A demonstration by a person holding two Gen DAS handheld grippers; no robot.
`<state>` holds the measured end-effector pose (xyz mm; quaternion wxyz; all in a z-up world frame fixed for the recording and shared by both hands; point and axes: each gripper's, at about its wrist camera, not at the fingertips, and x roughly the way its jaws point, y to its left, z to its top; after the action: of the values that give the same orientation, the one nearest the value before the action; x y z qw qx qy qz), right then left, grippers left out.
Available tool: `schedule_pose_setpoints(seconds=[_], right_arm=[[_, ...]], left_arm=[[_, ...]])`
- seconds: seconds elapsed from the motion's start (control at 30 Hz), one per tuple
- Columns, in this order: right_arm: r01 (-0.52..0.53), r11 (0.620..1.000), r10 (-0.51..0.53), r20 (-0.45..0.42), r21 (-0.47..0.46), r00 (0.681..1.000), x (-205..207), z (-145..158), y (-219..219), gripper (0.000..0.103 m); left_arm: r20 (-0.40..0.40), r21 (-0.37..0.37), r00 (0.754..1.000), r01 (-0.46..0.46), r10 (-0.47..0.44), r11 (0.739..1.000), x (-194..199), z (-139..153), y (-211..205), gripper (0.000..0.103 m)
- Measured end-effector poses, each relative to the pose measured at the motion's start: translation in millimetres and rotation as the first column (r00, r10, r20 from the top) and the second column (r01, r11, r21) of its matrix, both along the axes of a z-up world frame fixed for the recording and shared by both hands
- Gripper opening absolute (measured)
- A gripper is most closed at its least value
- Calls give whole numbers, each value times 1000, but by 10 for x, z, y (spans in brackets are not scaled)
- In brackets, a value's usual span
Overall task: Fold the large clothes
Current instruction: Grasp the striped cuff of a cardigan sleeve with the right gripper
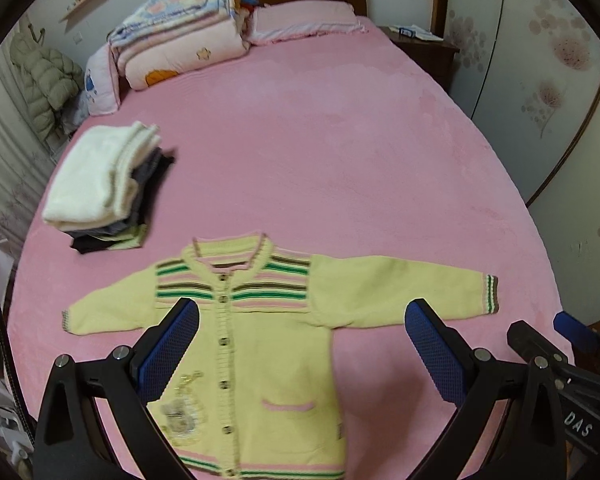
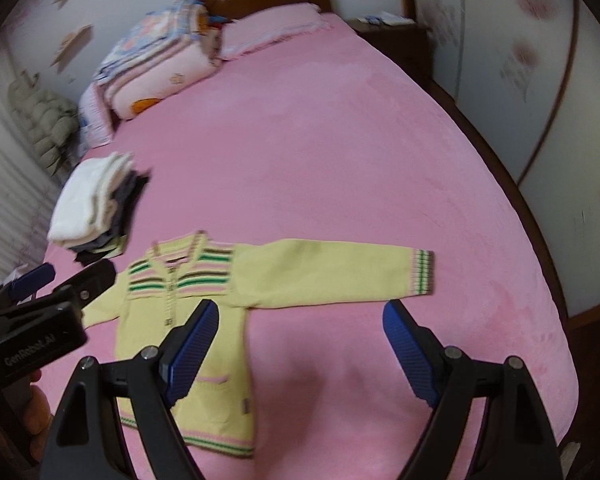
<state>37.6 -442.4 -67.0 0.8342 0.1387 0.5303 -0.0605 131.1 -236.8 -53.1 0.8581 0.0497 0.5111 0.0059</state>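
Note:
A yellow knit cardigan [image 1: 260, 344] with green, brown and pink stripes lies flat and buttoned on the pink bed, both sleeves spread out; it also shows in the right wrist view [image 2: 204, 308]. My left gripper [image 1: 300, 320] is open and empty, hovering above the cardigan's body. My right gripper [image 2: 300, 320] is open and empty, above the bed just right of the cardigan's body and below its right sleeve [image 2: 332, 272]. The right gripper also shows at the left wrist view's right edge [image 1: 548, 340], and the left gripper shows at the right wrist view's left edge [image 2: 64, 280].
A stack of folded clothes [image 1: 104, 184] with a white one on top lies at the bed's left side. Folded quilts [image 1: 180, 36] and a pink pillow [image 1: 304, 20] lie at the headboard. A nightstand [image 1: 424, 44] and wardrobe doors [image 1: 540, 80] stand at the right.

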Motion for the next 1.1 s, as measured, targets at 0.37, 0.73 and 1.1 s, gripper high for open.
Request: schedule_pose_setpoints(seconds=[0.37, 0.73, 1.1], right_arm=[[107, 994, -110, -134, -28, 985, 200, -849, -797, 85], [226, 973, -209, -262, 37, 942, 95, -1659, -1304, 70], [169, 982, -141, -273, 83, 952, 388, -2043, -1129, 14]], left_arm=[[-97, 2, 995, -17, 17, 1000, 420, -693, -372, 103], [-197, 37, 979, -49, 56, 998, 479, -1174, -155, 103], [-214, 4, 966, -147, 144, 989, 422, -1165, 236, 103]])
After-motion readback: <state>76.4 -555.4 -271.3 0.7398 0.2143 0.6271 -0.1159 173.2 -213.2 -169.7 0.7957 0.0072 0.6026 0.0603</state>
